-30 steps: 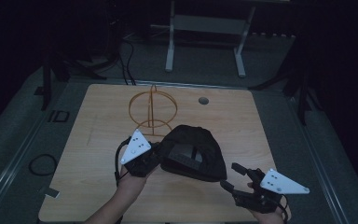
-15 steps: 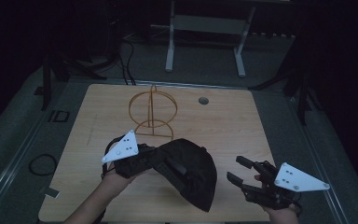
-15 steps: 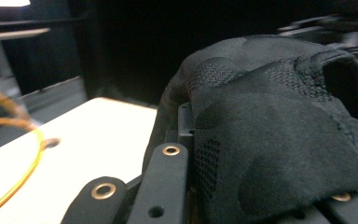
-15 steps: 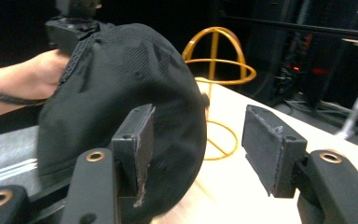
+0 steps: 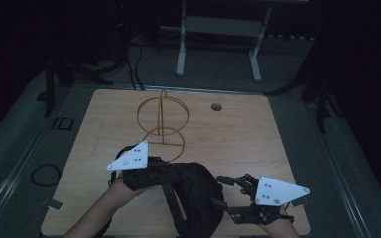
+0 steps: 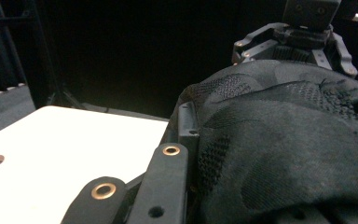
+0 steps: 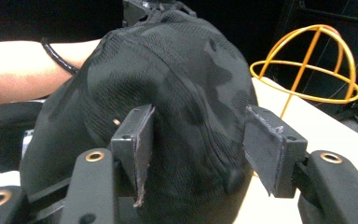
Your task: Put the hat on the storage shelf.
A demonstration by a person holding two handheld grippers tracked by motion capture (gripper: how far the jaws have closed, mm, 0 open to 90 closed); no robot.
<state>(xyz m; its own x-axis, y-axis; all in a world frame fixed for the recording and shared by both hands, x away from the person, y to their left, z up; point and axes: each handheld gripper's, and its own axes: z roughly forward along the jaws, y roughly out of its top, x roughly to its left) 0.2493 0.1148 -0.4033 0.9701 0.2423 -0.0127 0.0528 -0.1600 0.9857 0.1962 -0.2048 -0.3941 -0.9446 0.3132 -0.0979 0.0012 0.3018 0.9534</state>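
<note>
A black cap [image 5: 193,191] hangs over the table's front edge, with my left gripper [image 5: 151,172] shut on its left side. The left gripper view has the cap's fabric [image 6: 279,140] bulging beside my own jaw. My right gripper [image 5: 219,191] sits at the cap's right side. Its jaws have just been closing. In the right gripper view they stand apart [image 7: 198,140] around the cap's crown [image 7: 177,70]; the right pad [image 7: 265,140] is clear of the cloth. A gold wire hat stand [image 5: 162,121] rises at the table's middle, beyond the cap.
The wooden table [image 5: 238,134] has a small round hole [image 5: 217,106] near its far edge. A bare forearm [image 7: 18,65] with a dark wristband lies behind the cap. A metal frame's legs [image 5: 218,44] stand on the floor past the table.
The right gripper has moved left, up to the cap, with its jaws narrower. The left gripper has shifted left and the cap has swung round, now drooping toward the front edge.
</note>
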